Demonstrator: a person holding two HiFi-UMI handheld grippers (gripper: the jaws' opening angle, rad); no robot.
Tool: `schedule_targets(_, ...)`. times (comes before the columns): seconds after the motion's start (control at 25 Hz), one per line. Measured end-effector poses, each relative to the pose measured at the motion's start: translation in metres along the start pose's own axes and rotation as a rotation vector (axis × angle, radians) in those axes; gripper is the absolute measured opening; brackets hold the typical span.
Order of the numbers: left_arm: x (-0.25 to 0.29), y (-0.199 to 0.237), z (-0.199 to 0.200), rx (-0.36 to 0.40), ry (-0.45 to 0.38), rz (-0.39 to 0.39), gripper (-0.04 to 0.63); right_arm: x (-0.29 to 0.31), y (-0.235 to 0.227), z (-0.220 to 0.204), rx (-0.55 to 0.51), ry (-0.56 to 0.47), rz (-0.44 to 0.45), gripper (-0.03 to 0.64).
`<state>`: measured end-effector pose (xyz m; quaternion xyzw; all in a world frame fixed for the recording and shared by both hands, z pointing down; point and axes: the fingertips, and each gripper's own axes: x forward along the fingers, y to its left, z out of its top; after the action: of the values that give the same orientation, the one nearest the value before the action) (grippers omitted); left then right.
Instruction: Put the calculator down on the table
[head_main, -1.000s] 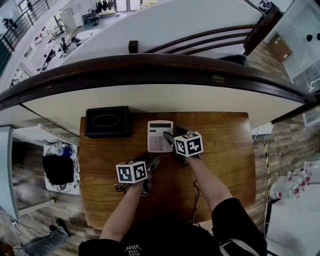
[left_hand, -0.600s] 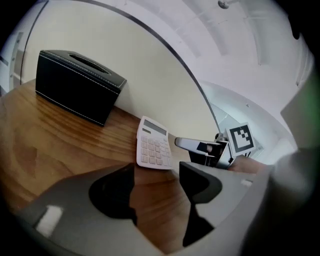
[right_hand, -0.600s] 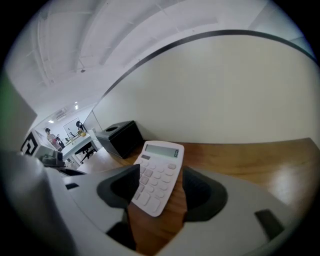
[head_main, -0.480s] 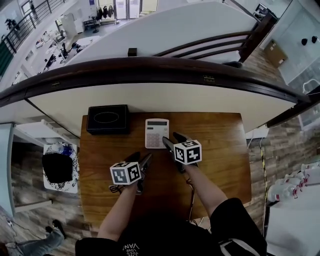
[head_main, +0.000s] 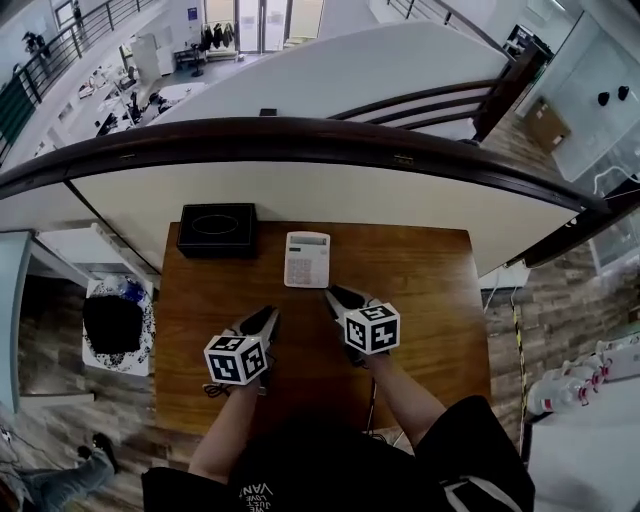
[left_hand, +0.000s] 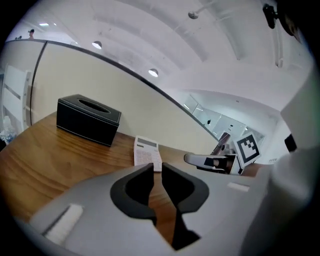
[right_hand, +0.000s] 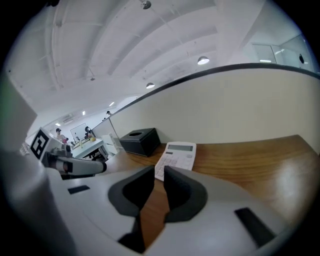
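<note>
The white calculator (head_main: 306, 259) (left_hand: 146, 151) (right_hand: 176, 155) lies flat on the wooden table (head_main: 420, 290), near its far edge, with nothing touching it. My left gripper (head_main: 268, 315) (left_hand: 157, 167) hangs over the table to the near left of it. My right gripper (head_main: 333, 294) (right_hand: 159, 171) is just in front of its near edge. Both pairs of jaws have just been closing. Only a thin slit shows between each pair, and nothing is between them.
A black tissue box (head_main: 217, 230) (left_hand: 87, 119) (right_hand: 140, 141) stands at the table's far left corner, left of the calculator. A curved cream partition with a dark rail rises behind the table. Bare wood lies to the right of the calculator.
Both grippers have drawn back from the calculator toward me and risen, and their wide jaws have narrowed to a slit. The calculator stays flat on the table.
</note>
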<state>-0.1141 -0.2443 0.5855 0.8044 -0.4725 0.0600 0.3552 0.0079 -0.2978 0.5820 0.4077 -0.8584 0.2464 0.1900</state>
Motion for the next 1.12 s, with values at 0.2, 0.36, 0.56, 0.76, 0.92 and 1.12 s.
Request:
schedule_targets(0.2, -0.028, -0.016, -0.005, 0.015, -0.051, 0.001, 0.018, -0.026, 0.022, -0.011, -0.036, -0.002, 0.042, 0.04)
schedule_targets(0.36, -0.051, -0.028, -0.019, 0.01, -0.076, 0.006, 0.012, -0.047, 0.037, -0.019, -0.042, -0.017, 0.071, 0.031)
schedule_targets(0.56, -0.078, -0.039, -0.043, -0.019, -0.103, 0.039, 0.012, -0.072, 0.053, -0.03, -0.038, -0.036, 0.102, 0.026)
schedule_targets(0.76, -0.102, -0.05, -0.07, -0.044, -0.11, 0.08, 0.012, -0.094, 0.067, -0.051, -0.042, -0.015, 0.138, 0.025)
schedule_targets(0.92, -0.119, -0.057, -0.092, -0.07, -0.114, 0.113, 0.012, -0.108, 0.076, -0.063, -0.07, 0.005, 0.166, 0.023)
schedule_targets(1.12, -0.131, -0.064, -0.111, -0.085, -0.127, 0.15, 0.012, -0.121, 0.086, -0.075, -0.105, 0.019, 0.211, 0.021)
